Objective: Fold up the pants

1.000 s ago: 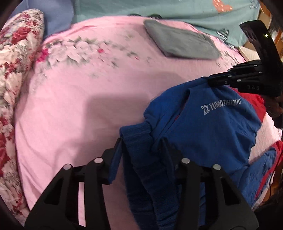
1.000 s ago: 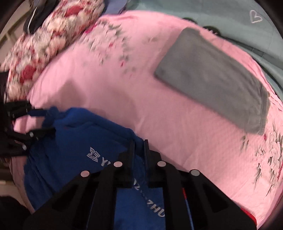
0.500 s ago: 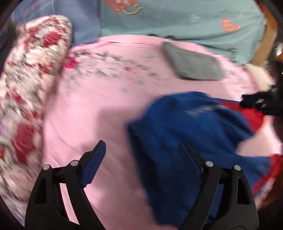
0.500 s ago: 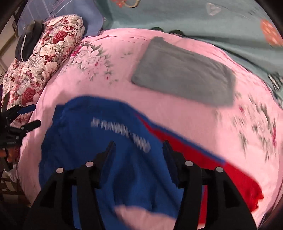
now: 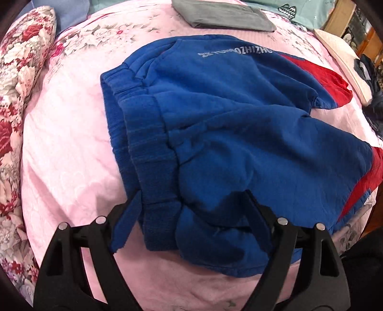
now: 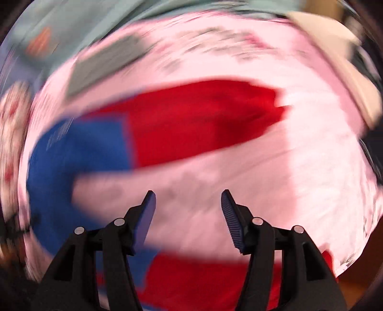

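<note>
I am spreading the pants (image 5: 239, 134) flat on the bed (image 5: 67, 148); my left gripper (image 5: 191, 205) is gaping over the waistband, my right gripper (image 6: 188, 203) opening, empty; next I judge: gripping the legs.

A bed covered in a pink sheet (image 5: 67, 148) with a flower print fills both views. Blue and red pants (image 5: 239, 134) lie spread across the middle of it. A folded grey cloth (image 5: 225, 14) rests at the top centre of the left view. A flowered pillow (image 5: 16, 79) lies along the left edge, a cream cloth (image 5: 344, 62) at the upper right
</note>
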Motion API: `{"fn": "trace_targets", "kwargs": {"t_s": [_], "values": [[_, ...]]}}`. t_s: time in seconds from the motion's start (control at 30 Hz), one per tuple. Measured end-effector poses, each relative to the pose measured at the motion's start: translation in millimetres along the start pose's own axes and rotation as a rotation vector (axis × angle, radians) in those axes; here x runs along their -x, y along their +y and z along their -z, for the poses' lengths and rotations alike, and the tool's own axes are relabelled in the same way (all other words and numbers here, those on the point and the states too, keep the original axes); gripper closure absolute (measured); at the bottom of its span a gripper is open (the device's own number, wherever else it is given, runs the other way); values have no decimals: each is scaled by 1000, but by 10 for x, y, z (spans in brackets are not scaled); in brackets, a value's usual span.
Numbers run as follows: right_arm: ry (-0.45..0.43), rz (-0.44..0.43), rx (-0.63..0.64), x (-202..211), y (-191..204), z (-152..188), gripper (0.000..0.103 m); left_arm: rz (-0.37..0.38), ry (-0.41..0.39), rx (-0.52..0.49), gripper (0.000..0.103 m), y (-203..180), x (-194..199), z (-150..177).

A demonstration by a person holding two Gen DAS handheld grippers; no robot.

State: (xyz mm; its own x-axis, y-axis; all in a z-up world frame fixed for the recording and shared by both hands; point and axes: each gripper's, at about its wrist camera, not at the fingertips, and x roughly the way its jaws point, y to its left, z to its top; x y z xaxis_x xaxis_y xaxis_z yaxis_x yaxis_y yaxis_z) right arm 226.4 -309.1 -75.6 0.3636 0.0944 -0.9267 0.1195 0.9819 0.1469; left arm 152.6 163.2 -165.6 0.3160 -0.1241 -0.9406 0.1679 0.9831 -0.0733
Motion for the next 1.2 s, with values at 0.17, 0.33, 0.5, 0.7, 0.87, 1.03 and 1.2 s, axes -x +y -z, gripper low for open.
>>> {"fn": "trace_targets", "kwargs": {"t_s": [0.17, 0.33, 0.5, 0.7, 0.87, 1.03, 1.2], "values": [[-5, 23, -230, -450, -725, -566, 39, -90, 35, 51, 17, -70, -6, 92], [5, 43, -194, -710, -903, -938, 82, -127, 72, 241, 11, -45, 29, 207], [-179, 108, -88, -480, -909, -1323, 84, -187, 77, 317, 11, -124, 172, 289], [-16, 113, -38, -875, -1184, -1356, 61, -232, 70, 317, 9, -331, 265, 287], [-50, -39, 9, -192, -1362, -946, 42, -197, -28, 251, 5, -623, 456, 66], [161, -103, 216, 296, -1649, -57, 40, -192, -2, 138, 5, -904, 256, -262], [342, -80, 192, 277, -1899, 748, 40, -150, -12, 88, 5, -1106, 147, -389]]}}
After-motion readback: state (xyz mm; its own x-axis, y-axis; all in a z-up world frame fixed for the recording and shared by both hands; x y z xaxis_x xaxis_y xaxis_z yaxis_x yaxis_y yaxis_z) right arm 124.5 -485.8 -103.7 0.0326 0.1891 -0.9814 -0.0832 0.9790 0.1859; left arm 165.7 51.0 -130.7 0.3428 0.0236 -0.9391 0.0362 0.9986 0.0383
